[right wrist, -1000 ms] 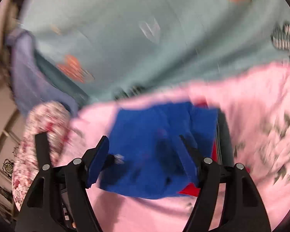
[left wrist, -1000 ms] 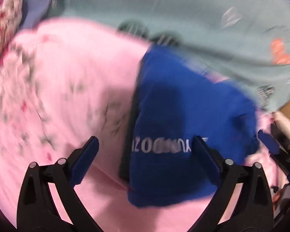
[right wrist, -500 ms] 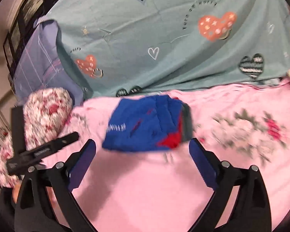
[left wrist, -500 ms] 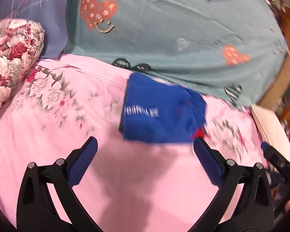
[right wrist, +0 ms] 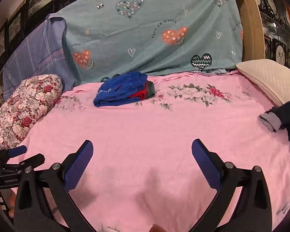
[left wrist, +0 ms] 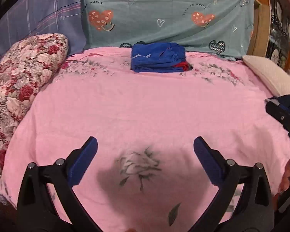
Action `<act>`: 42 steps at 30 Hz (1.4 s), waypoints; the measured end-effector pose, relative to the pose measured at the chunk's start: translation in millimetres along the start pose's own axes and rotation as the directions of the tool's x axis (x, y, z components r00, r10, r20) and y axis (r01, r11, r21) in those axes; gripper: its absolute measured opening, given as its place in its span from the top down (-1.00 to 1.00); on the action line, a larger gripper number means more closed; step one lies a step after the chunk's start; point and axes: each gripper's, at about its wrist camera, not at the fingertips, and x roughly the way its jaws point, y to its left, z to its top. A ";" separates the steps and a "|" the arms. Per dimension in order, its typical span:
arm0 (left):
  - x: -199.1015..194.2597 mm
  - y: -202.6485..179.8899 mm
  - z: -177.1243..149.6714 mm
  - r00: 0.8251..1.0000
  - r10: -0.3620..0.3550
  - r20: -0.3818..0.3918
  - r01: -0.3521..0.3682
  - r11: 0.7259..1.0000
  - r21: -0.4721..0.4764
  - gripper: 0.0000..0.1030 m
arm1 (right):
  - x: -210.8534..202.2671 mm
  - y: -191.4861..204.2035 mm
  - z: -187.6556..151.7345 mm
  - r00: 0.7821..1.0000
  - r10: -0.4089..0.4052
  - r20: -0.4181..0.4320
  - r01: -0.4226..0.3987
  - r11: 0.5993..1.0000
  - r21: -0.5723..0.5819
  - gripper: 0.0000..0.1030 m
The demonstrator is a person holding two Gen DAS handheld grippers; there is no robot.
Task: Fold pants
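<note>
Folded blue pants (left wrist: 156,58) lie on top of a small stack with red and dark cloth at the far side of the pink floral bedspread (left wrist: 145,112), by the teal sheet. They also show in the right wrist view (right wrist: 121,90). My left gripper (left wrist: 145,164) is open and empty, low over the near part of the bed, far from the stack. My right gripper (right wrist: 142,164) is open and empty, also near the front. A dark garment with a grey cuff (right wrist: 280,116) lies at the right edge of the bed.
A rose-patterned pillow (left wrist: 23,73) lies at the left. A cream quilted pillow (right wrist: 268,77) lies at the right. A teal heart-print sheet (left wrist: 164,13) and a purple plaid one (left wrist: 34,23) hang behind. The other gripper shows at each view's side.
Both grippers have pulled back from the folded blue pants toward the front of the bed. The stack now lies far away, untouched.
</note>
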 end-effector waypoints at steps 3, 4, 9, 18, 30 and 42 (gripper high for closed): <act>-1.4 1.6 -13.4 0.998 0.056 -0.012 -0.055 0.998 0.023 -0.96 | -8.6 -4.0 -10.2 0.999 0.011 -0.046 -0.009 0.999 0.037 -0.97; -3.4 3.0 -14.8 0.998 0.063 -0.007 -0.063 0.998 0.019 -0.96 | -11.1 -2.6 -10.7 0.999 0.008 -0.046 -0.007 0.999 0.034 -0.97; -17.6 7.5 -14.1 0.996 0.083 0.027 -0.083 0.997 0.000 -0.96 | -29.3 10.9 -14.3 1.000 -0.015 -0.021 0.014 1.000 -0.010 -0.97; -19.4 17.5 -12.0 0.997 0.072 0.039 -0.069 0.996 -0.063 -0.96 | -35.8 20.7 -18.4 1.000 -0.019 -0.020 0.018 0.999 -0.033 -0.97; -12.5 11.7 -10.4 0.996 0.086 0.030 -0.085 0.996 -0.037 -0.96 | -24.7 20.7 -25.5 0.998 -0.012 -0.056 0.010 0.999 -0.032 -0.97; -12.1 4.1 -10.8 0.992 0.113 0.054 -0.113 0.994 0.003 -0.96 | -20.7 21.0 -29.5 0.998 -0.007 -0.067 0.005 0.999 -0.038 -0.97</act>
